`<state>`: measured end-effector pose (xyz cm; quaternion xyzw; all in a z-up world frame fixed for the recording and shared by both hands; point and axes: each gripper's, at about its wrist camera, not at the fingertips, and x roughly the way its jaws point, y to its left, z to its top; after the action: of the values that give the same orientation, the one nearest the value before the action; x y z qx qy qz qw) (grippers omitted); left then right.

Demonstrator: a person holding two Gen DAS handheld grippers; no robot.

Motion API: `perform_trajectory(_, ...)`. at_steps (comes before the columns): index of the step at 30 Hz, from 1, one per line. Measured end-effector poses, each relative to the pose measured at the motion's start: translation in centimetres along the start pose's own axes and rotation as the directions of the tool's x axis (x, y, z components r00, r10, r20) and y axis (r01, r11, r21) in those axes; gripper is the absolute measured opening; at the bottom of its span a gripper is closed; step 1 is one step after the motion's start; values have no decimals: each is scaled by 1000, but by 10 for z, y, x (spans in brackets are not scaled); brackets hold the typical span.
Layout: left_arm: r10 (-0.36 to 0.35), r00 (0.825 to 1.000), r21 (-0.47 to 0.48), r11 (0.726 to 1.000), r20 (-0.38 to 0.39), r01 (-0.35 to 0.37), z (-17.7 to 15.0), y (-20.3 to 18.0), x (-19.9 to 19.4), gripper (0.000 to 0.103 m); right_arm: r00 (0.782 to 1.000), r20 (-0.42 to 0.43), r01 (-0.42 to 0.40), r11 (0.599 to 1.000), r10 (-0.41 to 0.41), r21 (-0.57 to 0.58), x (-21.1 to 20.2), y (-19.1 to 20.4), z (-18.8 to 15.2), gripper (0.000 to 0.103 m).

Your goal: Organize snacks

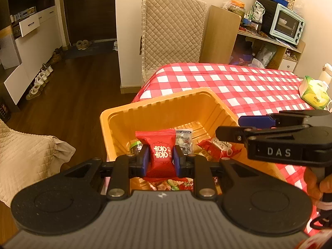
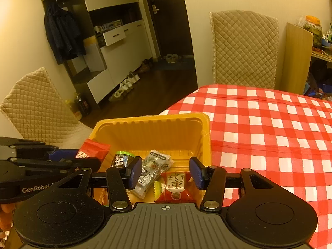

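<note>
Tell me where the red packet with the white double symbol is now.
In the left wrist view, the red packet sits clamped in the left gripper, above the near left part of the orange tray.

- A surface (image 2: 269, 124) draped in a red-and-white checked cloth carries everything.
- An orange ribbed plastic tray (image 2: 149, 132) sits at its near left corner.
- A green-and-white tissue pack (image 1: 314, 92) lies at the far right edge.

Snack packets (image 2: 157, 172) crowd the yellow tray (image 2: 149, 132); its far half lies bare.
</note>
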<state>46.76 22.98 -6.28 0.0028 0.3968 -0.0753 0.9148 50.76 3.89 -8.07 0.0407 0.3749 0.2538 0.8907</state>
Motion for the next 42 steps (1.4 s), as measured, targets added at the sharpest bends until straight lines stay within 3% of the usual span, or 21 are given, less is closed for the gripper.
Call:
perform_trajectory(7,-8,1000,7,1000,18,8,7,-3,5,23,1000,10,3,1000,-3,0,-8,2,-1,51)
perform_trajectory(10,-3,1000,5,1000,18,3,8,-2,5,31,1000,14,5,1000,-5,-4,-12,4,0,51)
perform_trajectory(21,-5,999,-11,1000,32,5,3,4,-7,34,1000,27,12,1000,-12,-22,-28,14,1,51)
perform_trajectory(26,6,999,-30,1000,44,-4,-2,5,-24,49,999,33,13,999,-12,-33,-40,19,-2,51)
perform_trajectory(30,21,998,-60,998,54,-18,-12,5,-44,54,1000,30,-3,999,5,-39,-52,22,-8,52)
perform_trajectory(35,37,997,-101,994,61,-31,-30,-1,-75,62,998,51,-22,999,24,-36,-79,24,-24,71)
perform_trajectory(42,52,996,-115,992,66,-44,-53,-29,-120,69,996,77,-51,998,53,-27,-129,26,-48,77)
